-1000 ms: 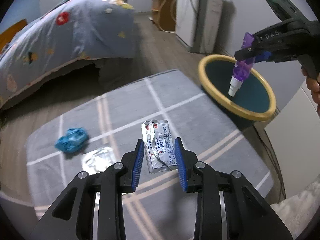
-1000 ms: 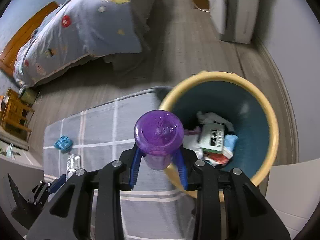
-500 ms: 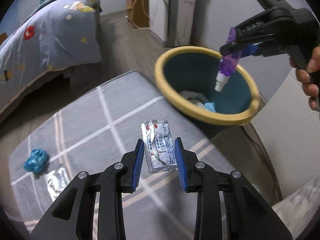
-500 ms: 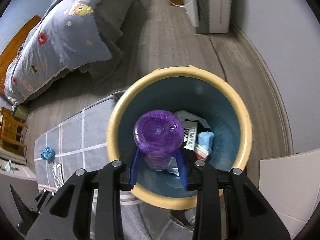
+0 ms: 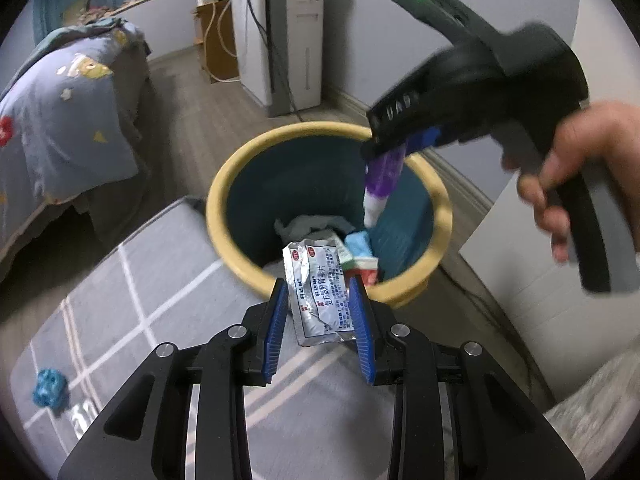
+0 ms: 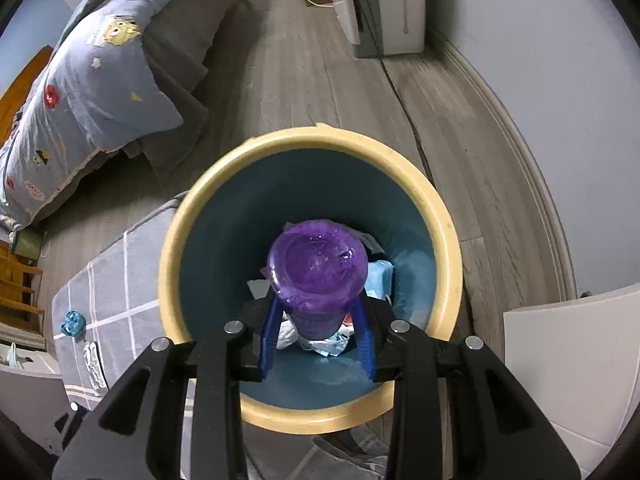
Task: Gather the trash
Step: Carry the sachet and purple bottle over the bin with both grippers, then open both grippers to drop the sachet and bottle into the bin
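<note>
Two items held over the bin; two left on the rug.
Right claw (image 6: 318, 332) grips bottle (image 6: 318, 270) inside bin (image 6: 450, 248) mouth. Left claw (image 5: 320, 320) clamps sachets (image 5: 318, 296) at the rim. Blue wad (image 5: 49, 387) and wrapper (image 6: 94, 364) remain.

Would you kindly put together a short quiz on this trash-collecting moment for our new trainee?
1. True or false: the purple bottle in the right hand-held gripper hangs over the bin.
2. What does the left hand-held gripper hold: (a) silver sachets, (b) a blue wad, (c) nothing?
3. Name one piece of trash lying on the grey rug.

Key:
1. True; the bottle points cap down above the bin's opening.
2. (a), the silver sachets.
3. The crumpled blue wad.
</note>
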Tool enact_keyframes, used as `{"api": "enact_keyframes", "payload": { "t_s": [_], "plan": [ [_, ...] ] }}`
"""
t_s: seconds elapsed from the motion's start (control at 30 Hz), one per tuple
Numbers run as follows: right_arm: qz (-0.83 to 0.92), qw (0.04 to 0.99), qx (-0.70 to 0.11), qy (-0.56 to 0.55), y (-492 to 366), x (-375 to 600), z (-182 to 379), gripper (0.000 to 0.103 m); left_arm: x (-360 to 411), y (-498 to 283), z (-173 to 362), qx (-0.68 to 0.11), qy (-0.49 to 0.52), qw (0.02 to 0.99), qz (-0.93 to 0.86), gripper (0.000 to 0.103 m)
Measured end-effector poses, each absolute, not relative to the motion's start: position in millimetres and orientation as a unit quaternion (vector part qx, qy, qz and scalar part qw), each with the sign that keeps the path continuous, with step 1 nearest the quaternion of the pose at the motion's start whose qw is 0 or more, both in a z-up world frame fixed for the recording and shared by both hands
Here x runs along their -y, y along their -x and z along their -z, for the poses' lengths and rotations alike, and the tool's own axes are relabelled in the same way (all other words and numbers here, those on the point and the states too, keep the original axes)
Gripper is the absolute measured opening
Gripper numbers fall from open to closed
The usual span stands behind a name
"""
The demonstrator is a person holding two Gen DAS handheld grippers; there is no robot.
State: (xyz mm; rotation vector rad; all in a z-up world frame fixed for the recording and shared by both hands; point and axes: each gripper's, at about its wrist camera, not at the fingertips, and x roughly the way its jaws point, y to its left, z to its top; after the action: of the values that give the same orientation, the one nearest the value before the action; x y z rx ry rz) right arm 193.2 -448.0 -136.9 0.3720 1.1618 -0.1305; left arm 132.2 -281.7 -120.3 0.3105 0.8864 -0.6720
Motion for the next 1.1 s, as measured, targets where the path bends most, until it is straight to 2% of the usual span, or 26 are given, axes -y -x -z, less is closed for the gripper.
{"api": "enact_keyframes", "payload": {
  "t_s": [0.33,0.53,0.63,0.67,0.7,0.73,0.77,0.83,0.97,1.1],
  "plan": [
    [0.079,0.802,-0.558,-0.196,-196,459,159,0.032,329,-177,143,-0.441,-0.182,0.822,0.312,0.033],
    [0.078,0.802,-0.56,-0.195,-205,456,167,0.032,316,-187,146,-0.432,-0.178,0.829,0.307,0.033],
    [0.078,0.805,-0.551,-0.207,-206,458,168,0.033,304,-189,146,-0.43,-0.169,0.834,0.3,0.04],
    [0.08,0.806,-0.548,-0.211,-206,459,167,0.037,299,-189,146,-0.43,-0.164,0.837,0.297,0.043],
    [0.084,0.807,-0.544,-0.214,-207,459,165,0.043,295,-189,146,-0.429,-0.16,0.838,0.295,0.055],
    [0.088,0.81,-0.539,-0.214,-206,459,162,0.056,291,-189,145,-0.427,-0.156,0.842,0.291,0.07],
    [0.091,0.812,-0.535,-0.214,-206,460,160,0.064,285,-187,143,-0.421,-0.153,0.848,0.285,0.075],
    [0.094,0.816,-0.528,-0.215,-206,459,155,0.068,277,-184,140,-0.412,-0.149,0.856,0.275,0.091],
    [0.094,0.821,-0.52,-0.215,-202,457,143,0.097,263,-179,132,-0.406,-0.138,0.867,0.253,0.096],
    [0.09,0.827,-0.515,-0.205,-199,449,129,0.097,250,-172,122,-0.41,-0.123,0.87,0.244,0.097]
  ]
}}
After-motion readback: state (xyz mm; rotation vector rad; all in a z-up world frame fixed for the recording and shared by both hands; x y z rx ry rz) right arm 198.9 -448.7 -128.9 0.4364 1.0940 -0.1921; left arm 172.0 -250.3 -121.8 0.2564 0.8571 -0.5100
